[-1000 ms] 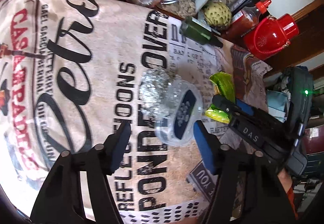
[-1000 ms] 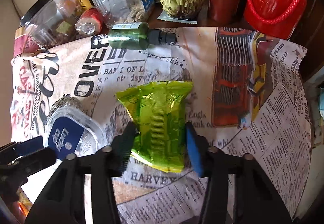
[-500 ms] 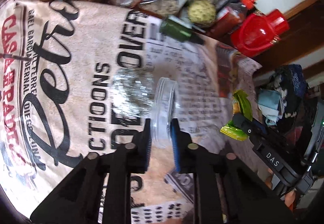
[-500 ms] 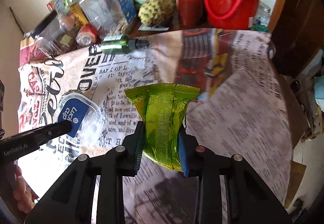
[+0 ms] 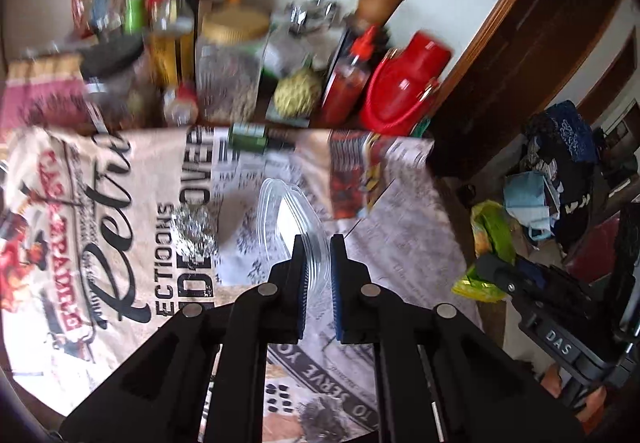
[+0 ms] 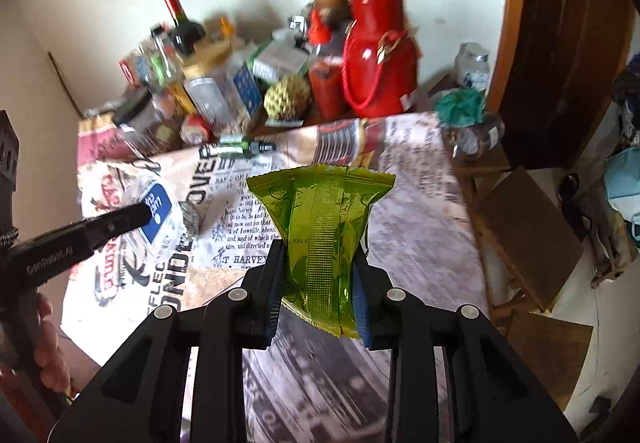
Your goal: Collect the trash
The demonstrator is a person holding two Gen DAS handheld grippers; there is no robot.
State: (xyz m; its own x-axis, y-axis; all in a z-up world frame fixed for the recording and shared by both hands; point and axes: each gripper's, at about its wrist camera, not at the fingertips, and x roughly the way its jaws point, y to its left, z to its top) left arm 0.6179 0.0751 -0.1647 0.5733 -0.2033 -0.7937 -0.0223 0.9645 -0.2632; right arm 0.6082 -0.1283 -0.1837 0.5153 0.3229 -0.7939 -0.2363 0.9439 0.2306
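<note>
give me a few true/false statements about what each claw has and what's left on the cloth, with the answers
1. The right claw is shut on the green wrapper. True.
2. The left claw is empty. False: it pinches the clear plastic container by its edge.
3. The foil ball lies on the printed cloth, held by neither claw. True.
4. The green bottle stands upright among the jars. False: it lies on its side at the cloth's far edge.
5. The red jug lies on its side on the cloth. False: it stands upright behind the cloth, beside the red sauce bottle.
</note>
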